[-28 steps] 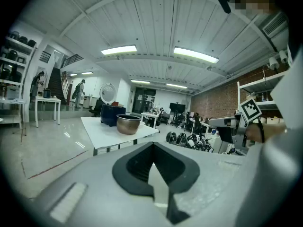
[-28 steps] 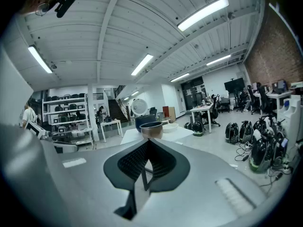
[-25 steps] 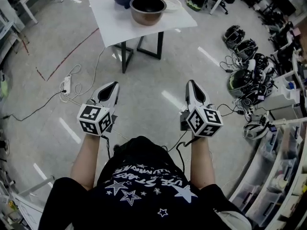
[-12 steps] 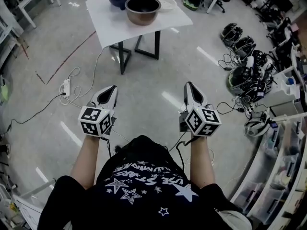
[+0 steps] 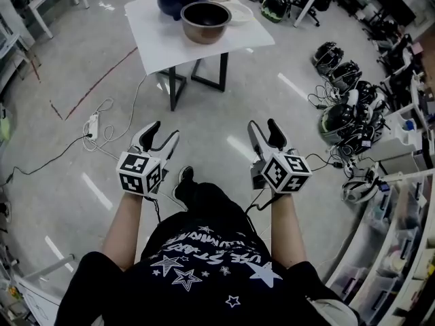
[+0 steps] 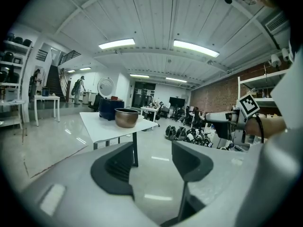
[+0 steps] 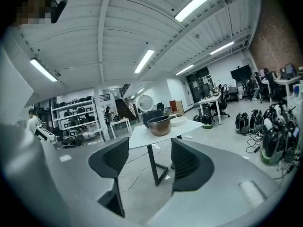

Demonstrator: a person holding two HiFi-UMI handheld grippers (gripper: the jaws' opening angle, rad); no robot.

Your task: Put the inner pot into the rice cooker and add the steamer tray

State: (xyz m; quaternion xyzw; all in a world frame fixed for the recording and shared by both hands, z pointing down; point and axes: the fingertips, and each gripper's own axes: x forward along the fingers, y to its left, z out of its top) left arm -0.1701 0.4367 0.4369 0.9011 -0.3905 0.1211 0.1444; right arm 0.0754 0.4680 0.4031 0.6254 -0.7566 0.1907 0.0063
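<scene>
Copper-toned inner pot (image 5: pixel 206 21) sits well ahead; we should walk up first, left gripper (image 5: pixel 163 132) and right gripper (image 5: pixel 264 125) both spread and empty (the right's jaws just opened).

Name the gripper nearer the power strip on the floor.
Left. The left gripper is just right of the power strip; the right gripper, fingers just opened, empty, is farther right.
</scene>
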